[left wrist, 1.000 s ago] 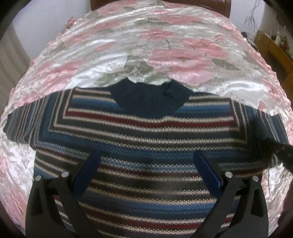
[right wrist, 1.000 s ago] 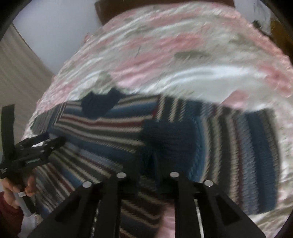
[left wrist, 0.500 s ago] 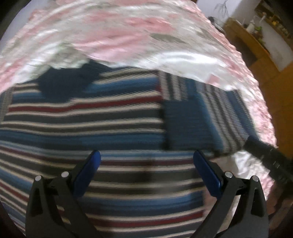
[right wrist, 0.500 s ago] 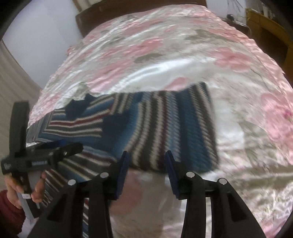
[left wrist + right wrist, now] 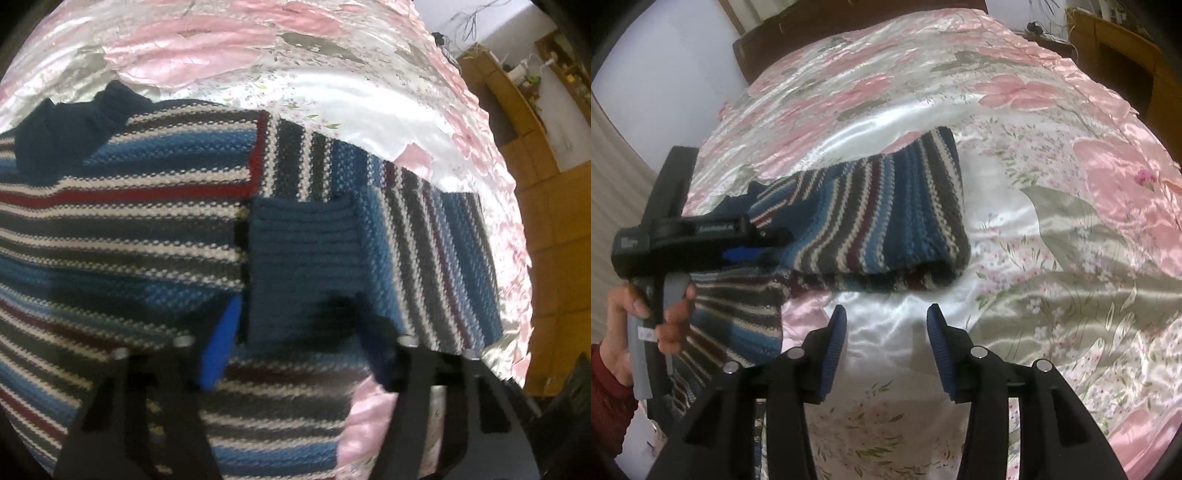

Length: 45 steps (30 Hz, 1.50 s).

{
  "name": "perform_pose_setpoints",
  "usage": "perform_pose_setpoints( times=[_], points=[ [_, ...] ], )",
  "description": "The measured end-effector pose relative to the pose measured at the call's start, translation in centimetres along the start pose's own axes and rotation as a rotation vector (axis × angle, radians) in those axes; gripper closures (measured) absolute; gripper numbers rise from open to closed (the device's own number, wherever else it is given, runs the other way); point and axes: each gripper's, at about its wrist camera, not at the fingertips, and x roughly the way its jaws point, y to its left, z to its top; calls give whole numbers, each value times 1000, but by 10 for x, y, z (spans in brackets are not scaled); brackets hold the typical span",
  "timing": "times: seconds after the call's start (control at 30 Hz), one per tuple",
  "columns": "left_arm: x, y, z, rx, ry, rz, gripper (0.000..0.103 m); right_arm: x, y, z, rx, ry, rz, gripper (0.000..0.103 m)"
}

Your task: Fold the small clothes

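A: Where's the sweater (image 5: 140, 229)?

B: Flat on the bed (image 5: 1052, 229), collar (image 5: 70, 129) toward the headboard, long axis running head to foot. One sleeve (image 5: 879, 218) lies folded inward.

A: And the fingers?

B: The left gripper (image 5: 295, 339) hovers open over the sleeve's cuff (image 5: 303, 258); the right gripper (image 5: 886, 347) is open, empty, beside the sweater. I'd judge the other sleeve comes next.
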Motion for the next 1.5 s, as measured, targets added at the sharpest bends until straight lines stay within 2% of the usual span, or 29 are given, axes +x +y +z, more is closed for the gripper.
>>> perform_pose_setpoints(
  times=[0.03, 0.07, 0.1, 0.2, 0.33, 0.4, 0.5, 0.6, 0.67, 0.8, 0.9, 1.0, 1.17, 1.33, 1.37, 1.4, 1.5],
  points=[
    [-2, 1, 1, -5, -17, 19, 75, 0, -1, -1, 1, 0, 0, 57],
    [-4, 3, 2, -11, -27, 21, 85, 0, -1, -2, 2, -1, 0, 57],
    [-10, 7, 2, -24, -48, 6, 101, -2, -2, -4, 5, -4, -2, 57],
    [-33, 19, 3, -42, -118, -54, 101, -6, 0, -5, 5, -14, 5, 57],
    [-71, 28, 7, -8, -237, -41, 101, -11, 6, -4, -7, -29, -6, 57],
    [-77, 32, 11, 13, -245, -17, 101, -12, 9, -2, 1, -32, 1, 56],
    [-90, 50, 15, -13, -252, -34, 101, -15, 14, -2, 1, -41, 16, 56],
    [-110, 75, 20, 9, -305, 38, 101, -15, 19, -3, -19, -36, 16, 56],
    [-128, 103, 26, -11, -351, 96, 101, -13, 22, -4, -28, -29, 12, 56],
    [-153, 156, 36, -75, -392, 184, 101, -5, 29, -1, -16, -16, 35, 56],
    [-161, 187, 40, -109, -406, 246, 101, 3, 41, 4, -35, -4, 43, 56],
    [-152, 212, 43, -133, -377, 272, 101, 17, 58, 11, -45, 19, 45, 54],
    [-128, 230, 37, -165, -327, 273, 101, 51, 78, 28, 5, 75, 87, 54],
    [-110, 236, 33, -137, -299, 317, 99, 83, 83, 42, 62, 150, 105, 54],
    [-109, 239, 32, -133, -294, 322, 98, 87, 83, 43, 74, 163, 115, 56],
    [-107, 242, 31, -131, -289, 327, 96, 89, 84, 44, 74, 172, 125, 65],
    [-104, 250, 28, -140, -271, 334, 92, 89, 85, 41, 61, 169, 128, 76]
  ],
)
